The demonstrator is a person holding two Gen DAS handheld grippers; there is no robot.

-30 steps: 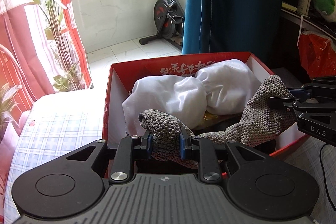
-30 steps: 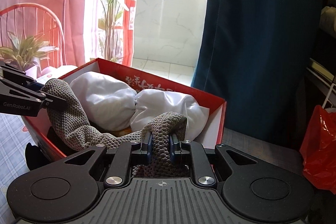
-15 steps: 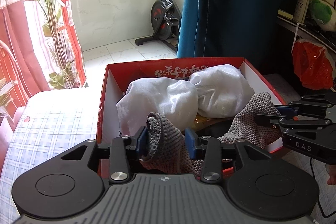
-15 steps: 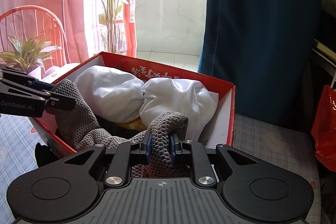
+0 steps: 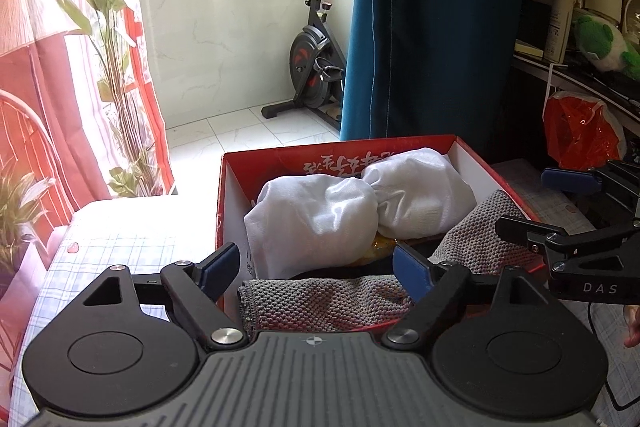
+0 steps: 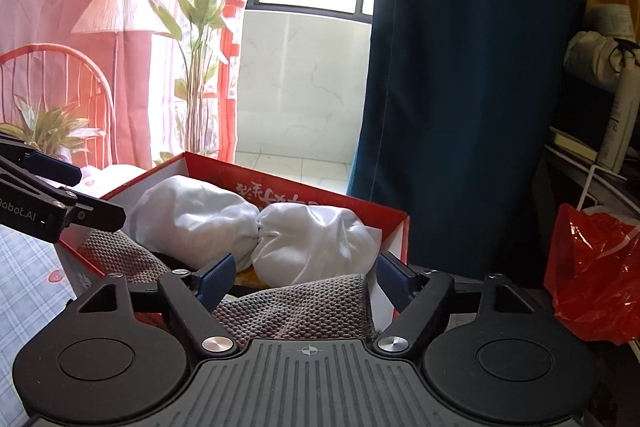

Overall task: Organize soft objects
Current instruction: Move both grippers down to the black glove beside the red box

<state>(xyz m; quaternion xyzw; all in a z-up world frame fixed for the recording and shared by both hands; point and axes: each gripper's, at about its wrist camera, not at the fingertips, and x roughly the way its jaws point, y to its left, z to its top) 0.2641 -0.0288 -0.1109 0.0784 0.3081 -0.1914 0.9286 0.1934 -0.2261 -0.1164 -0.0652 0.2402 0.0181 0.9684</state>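
Left hand-held gripper (image 5: 316, 267) and right hand-held gripper (image 6: 306, 273): jaws have just been opening and stand apart, pads clear of the grey knitted cloth (image 5: 320, 301). The cloth lies draped over the red box (image 5: 230, 187) rim at lower centre.

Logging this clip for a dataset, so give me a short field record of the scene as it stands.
container: red cardboard box, open top
inside: white satin fabric bundle, knotted in the middle
draped over near rim: grey knitted cloth
left gripper: jaws just opened, clear of cloth
right gripper: jaws just opened, clear of cloth
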